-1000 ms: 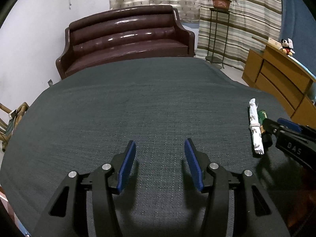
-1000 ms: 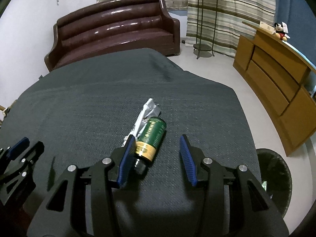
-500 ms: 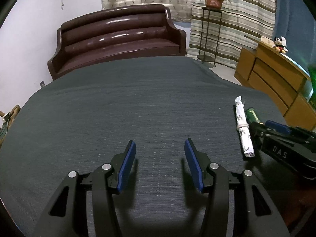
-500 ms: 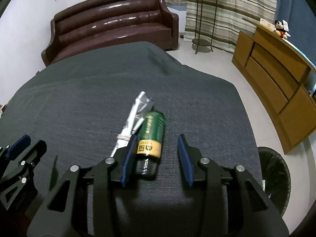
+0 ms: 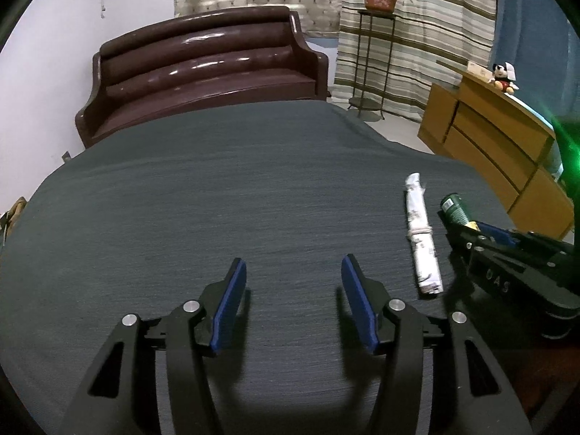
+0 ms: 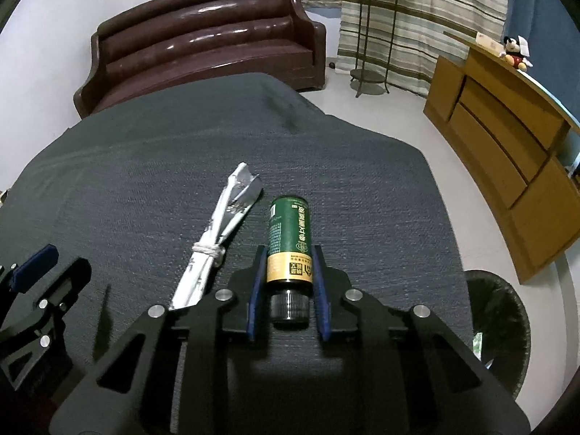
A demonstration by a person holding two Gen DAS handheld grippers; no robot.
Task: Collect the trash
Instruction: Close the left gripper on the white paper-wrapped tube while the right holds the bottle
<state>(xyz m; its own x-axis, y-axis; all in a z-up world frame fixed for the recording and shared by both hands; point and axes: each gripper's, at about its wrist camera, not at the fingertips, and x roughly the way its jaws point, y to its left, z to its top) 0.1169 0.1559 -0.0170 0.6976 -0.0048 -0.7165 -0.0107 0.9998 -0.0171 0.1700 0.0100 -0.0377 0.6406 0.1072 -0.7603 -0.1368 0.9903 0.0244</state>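
A small green bottle (image 6: 289,239) with a gold label and black cap lies on the dark grey cloth (image 6: 145,166). My right gripper (image 6: 289,253) is shut on its cap end, a blue pad on each side. A knotted white and silver wrapper (image 6: 221,239) lies just left of the bottle. In the left wrist view the wrapper (image 5: 422,243) and the bottle (image 5: 455,210) lie at the right, with the right gripper (image 5: 485,232) over the bottle. My left gripper (image 5: 293,290) is open and empty, low over bare cloth.
A black trash bin (image 6: 500,326) stands on the floor off the table's right edge. A wooden cabinet (image 6: 507,152) lines the right wall. A brown leather sofa (image 6: 203,43) and a plant stand (image 6: 373,29) stand beyond the table's far edge.
My right gripper moved forward around the green bottle and closed on it. The bottle turned to lie straight between the pads. My left gripper stayed open and shifted a little.
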